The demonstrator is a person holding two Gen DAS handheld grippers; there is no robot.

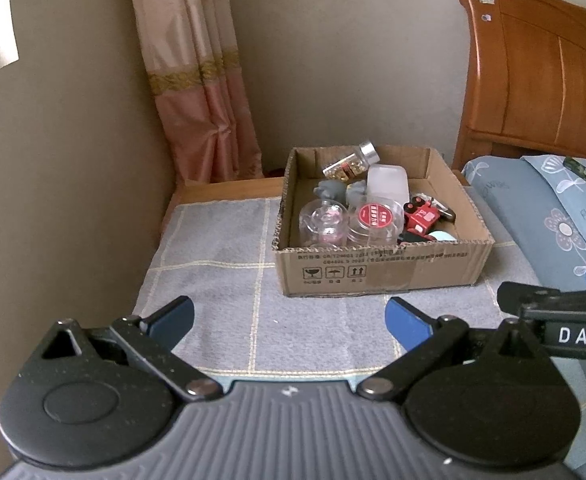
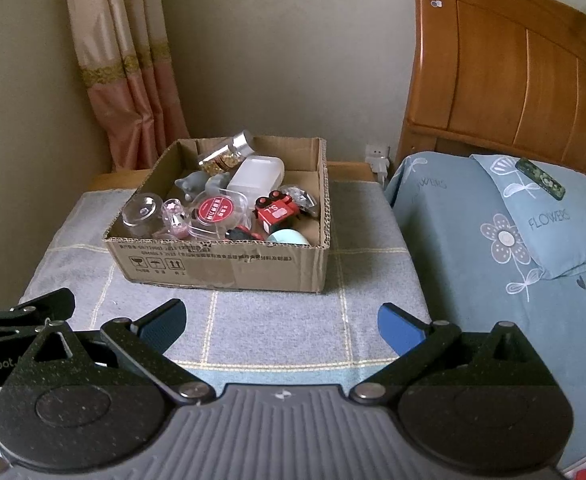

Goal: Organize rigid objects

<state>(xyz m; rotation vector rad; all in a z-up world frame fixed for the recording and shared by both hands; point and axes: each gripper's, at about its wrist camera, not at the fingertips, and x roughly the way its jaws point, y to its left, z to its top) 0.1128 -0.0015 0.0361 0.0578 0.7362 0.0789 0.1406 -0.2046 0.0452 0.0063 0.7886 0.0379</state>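
Note:
A cardboard box [image 1: 381, 268] [image 2: 221, 266] stands on a grey checked cloth [image 1: 221, 280] on a bedside table. It holds several rigid items: a silver-capped bottle [image 1: 351, 164] [image 2: 225, 154], a white plastic container [image 1: 387, 184] [image 2: 257, 176], a red-lidded clear jar [image 1: 373, 220] [image 2: 215, 210], a clear dome [image 1: 321, 220] [image 2: 141, 212] and a red toy car [image 1: 423, 216] [image 2: 277, 210]. My left gripper [image 1: 289, 316] is open and empty, short of the box. My right gripper [image 2: 281, 320] is open and empty, also short of the box.
A bed with a blue flowered pillow [image 2: 533, 216] and wooden headboard [image 2: 505, 72] lies to the right. A dark green patterned bar [image 2: 539, 178] rests on the pillow. A pink curtain [image 1: 197, 80] hangs at the back left. A wall runs along the left.

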